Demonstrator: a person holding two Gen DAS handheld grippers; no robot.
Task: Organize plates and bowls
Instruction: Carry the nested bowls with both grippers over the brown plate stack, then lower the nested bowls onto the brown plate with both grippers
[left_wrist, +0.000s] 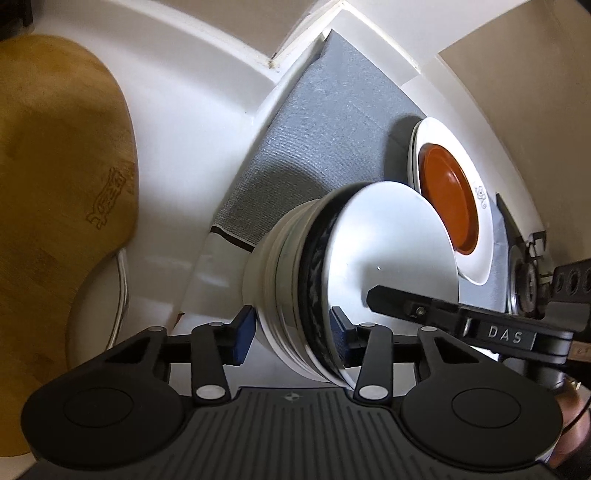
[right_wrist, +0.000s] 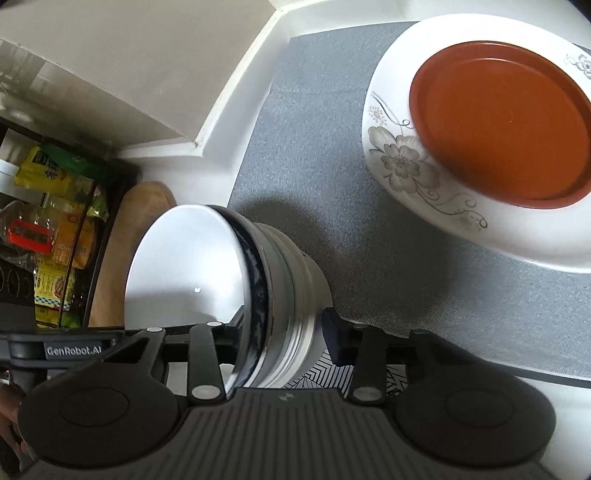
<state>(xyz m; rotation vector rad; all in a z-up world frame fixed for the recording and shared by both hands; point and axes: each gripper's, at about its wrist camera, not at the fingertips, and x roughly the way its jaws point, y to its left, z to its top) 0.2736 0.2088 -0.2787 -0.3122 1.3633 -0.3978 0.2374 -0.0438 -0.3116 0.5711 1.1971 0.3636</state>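
Both clenched on bowl stack (left_wrist: 388, 240): L hand-held gripper (left_wrist: 291, 332), R hand-held gripper (right_wrist: 284, 328) | L-only: wood board (left_wrist: 55, 184) | R-only: snack packs (right_wrist: 55, 173)

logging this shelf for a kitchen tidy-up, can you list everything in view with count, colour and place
stack of bowls: one stack, white with a dark-rimmed top bowl, tilted, between both pairs of fingers
white plate: at least one, white with grey flowers, on the mat beyond the bowls
orange plate: one, orange-brown, sitting in the white plate
grey mat: one, grey, lining the white shelf
wooden board: one, light brown, left of the shelf
food packets: several, yellow and green, on a dark rack at far left
left gripper: black with blue fingers, straddling the bowls' rim
right gripper: black, straddling the opposite rim
hand: one, partly seen behind the right gripper
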